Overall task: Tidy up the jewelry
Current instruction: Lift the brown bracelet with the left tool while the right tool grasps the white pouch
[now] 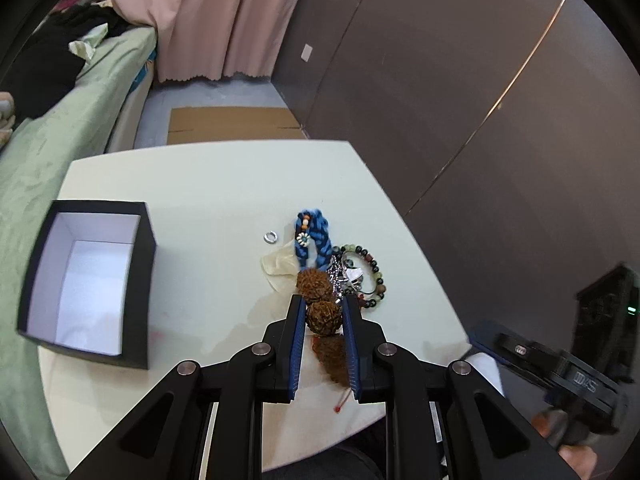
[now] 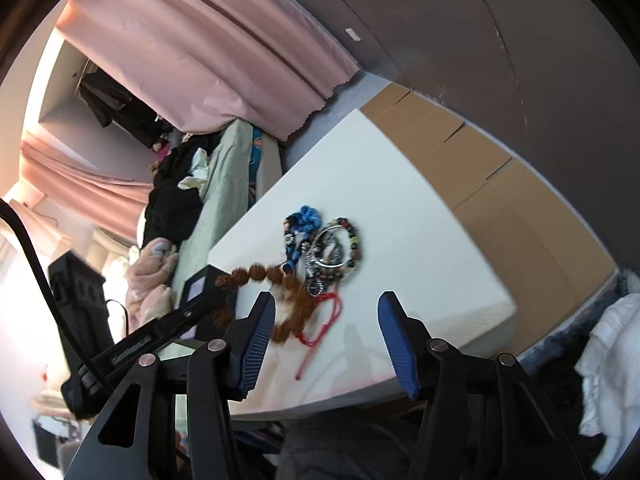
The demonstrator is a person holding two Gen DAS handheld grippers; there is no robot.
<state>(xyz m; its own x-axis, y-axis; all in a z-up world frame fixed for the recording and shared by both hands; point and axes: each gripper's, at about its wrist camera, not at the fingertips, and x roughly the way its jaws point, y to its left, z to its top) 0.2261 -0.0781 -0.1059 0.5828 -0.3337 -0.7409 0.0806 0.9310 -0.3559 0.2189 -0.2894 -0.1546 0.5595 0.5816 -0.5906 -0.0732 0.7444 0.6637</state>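
One strand so far: my left gripper (image 1: 323, 322) pinches the brown seed bracelet (image 1: 325, 316); my right gripper (image 2: 326, 334) gapes, holding nothing. The black box (image 1: 90, 280) is bare inside, and the other jewelry (image 1: 352, 272) waits on the tabletop (image 1: 208, 184).

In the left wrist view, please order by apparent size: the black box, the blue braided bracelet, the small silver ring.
1. black box, clearly the largest.
2. blue braided bracelet, much smaller.
3. small silver ring, the smallest.
Bracelet and ring lie side by side on the table, so their order is reliable.
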